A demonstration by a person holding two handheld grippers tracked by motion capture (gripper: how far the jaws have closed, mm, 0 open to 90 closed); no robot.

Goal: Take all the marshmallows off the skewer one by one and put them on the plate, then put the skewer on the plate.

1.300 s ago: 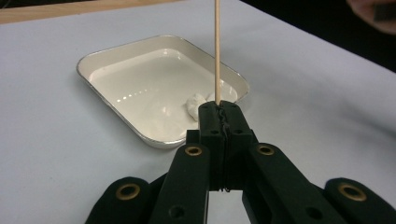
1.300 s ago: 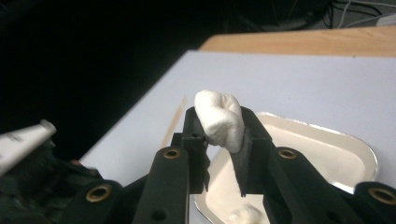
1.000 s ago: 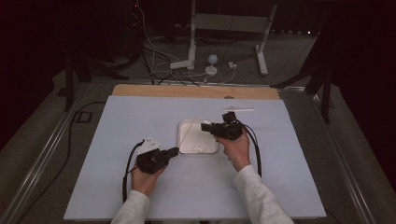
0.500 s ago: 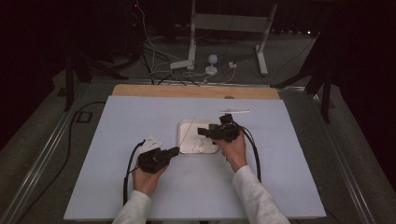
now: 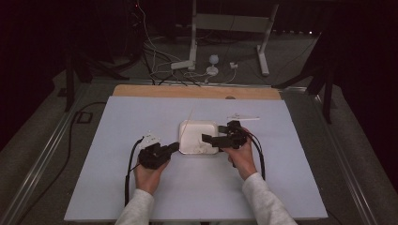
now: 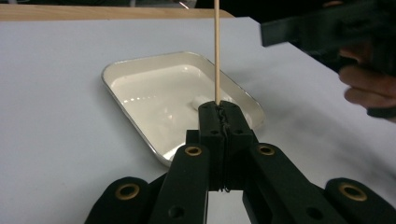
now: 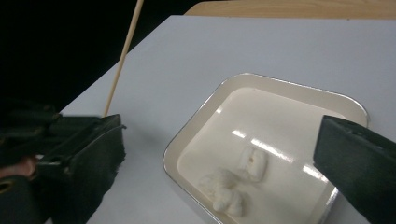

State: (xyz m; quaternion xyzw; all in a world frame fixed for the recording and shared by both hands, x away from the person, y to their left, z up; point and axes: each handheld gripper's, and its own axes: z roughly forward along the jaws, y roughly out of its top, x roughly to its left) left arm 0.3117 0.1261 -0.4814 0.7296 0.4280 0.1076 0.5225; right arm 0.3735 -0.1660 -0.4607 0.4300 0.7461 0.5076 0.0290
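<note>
A white enamel tray [image 5: 187, 129] lies mid-table with a few small white soft pieces [image 7: 231, 186] in its near corner. My left gripper [image 5: 175, 146] sits at the tray's near left edge, shut on the lower end of a thin wooden skewer [image 6: 216, 51] that stands up over the tray [image 6: 140, 70]. One white piece [image 6: 200, 101] lies just beyond its jaws. My right gripper [image 5: 209, 139] hovers over the tray's right side. It [image 7: 224, 158] is open wide, with the white pieces between and beyond its jaws. The skewer [image 7: 123, 56] rises at the left in the right gripper view.
A light grey mat [image 5: 141, 201] covers the table. A small white flat object [image 5: 243, 117] lies on it beyond my right hand. A wooden strip [image 5: 197, 91] runs along the far edge. Cables and a stand [image 5: 195, 42] are on the floor behind.
My right gripper has dropped slightly nearer and now reaches in over the tray's right side. My left gripper has edged closer to the tray with the skewer.
</note>
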